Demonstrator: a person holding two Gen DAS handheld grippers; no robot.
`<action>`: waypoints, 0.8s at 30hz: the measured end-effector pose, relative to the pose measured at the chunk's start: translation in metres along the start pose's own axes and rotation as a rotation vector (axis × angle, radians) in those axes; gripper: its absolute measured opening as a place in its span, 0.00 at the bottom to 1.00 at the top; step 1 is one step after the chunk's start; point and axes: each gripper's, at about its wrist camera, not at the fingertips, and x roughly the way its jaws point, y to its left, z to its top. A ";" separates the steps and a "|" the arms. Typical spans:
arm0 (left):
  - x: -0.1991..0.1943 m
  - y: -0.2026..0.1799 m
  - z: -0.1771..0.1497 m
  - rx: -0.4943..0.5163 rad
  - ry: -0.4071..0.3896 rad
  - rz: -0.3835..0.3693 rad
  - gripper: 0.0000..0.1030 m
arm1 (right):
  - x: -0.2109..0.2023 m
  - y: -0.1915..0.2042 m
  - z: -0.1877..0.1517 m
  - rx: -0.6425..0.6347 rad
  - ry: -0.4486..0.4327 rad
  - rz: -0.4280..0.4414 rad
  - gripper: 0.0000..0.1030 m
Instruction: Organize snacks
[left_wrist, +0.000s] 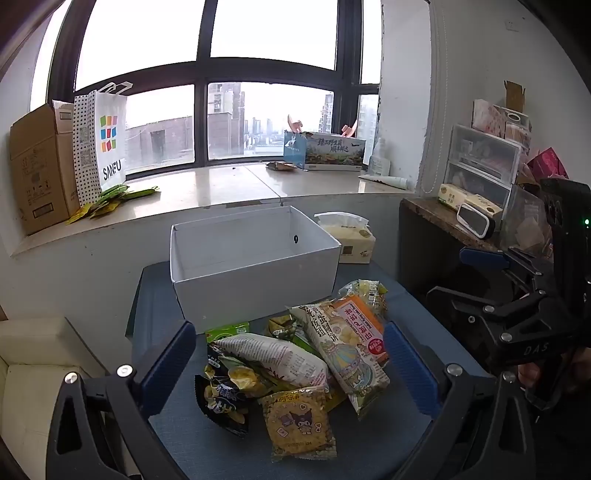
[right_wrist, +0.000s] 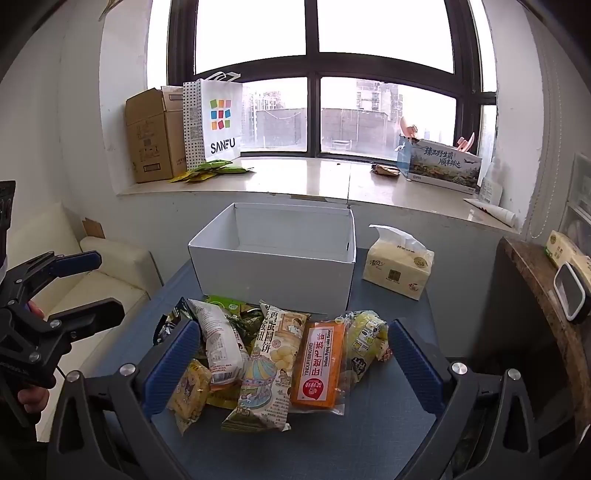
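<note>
Both black two-finger grippers with blue pads are spread wide and hold nothing. The left gripper (left_wrist: 290, 363) hovers over the near end of a heap of snack packets, its fingers to either side of the pile; whether the pads touch any wrapper I cannot tell. The right gripper (right_wrist: 291, 354) hangs over the same heap from the other side.

Between the fingers lie the snacks on a dark blue tabletop (right_wrist: 369, 424): a long white printed packet (left_wrist: 273, 354), a yellow biscuit packet with a cartoon figure (left_wrist: 299, 424), a tall illustrated egg-biscuit packet (right_wrist: 266, 369), an orange flat cake packet in clear wrap (right_wrist: 319, 365), a clear yellow-green packet (right_wrist: 364, 343) beside it, and a black crisp bag (left_wrist: 221, 400) at the left edge. They overlap one another loosely.

Just behind the heap stands a white open-topped cardboard box (right_wrist: 275, 275), its lid flap tipped back toward the windowsill. Its visible inside is bare white; the floor near the front wall is hidden.

To the right of the box sits a pale yellow soft tissue pack (right_wrist: 399, 269), a sheet poking up. On the stone windowsill (right_wrist: 295, 181) stand a brown carton (right_wrist: 149, 136), a white SANFU paper bag (right_wrist: 218, 118), some green sachets (right_wrist: 214, 170) and a printed blue box (right_wrist: 441, 164).
</note>
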 end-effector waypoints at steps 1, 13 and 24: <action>0.000 0.000 0.000 0.000 -0.001 0.000 1.00 | 0.000 0.000 0.000 0.000 0.000 0.000 1.00; -0.003 -0.002 -0.004 0.006 -0.002 -0.003 1.00 | 0.000 0.000 0.001 0.001 0.003 0.000 1.00; 0.000 -0.004 -0.001 0.013 -0.003 0.001 1.00 | 0.000 0.001 0.000 0.002 0.004 0.000 1.00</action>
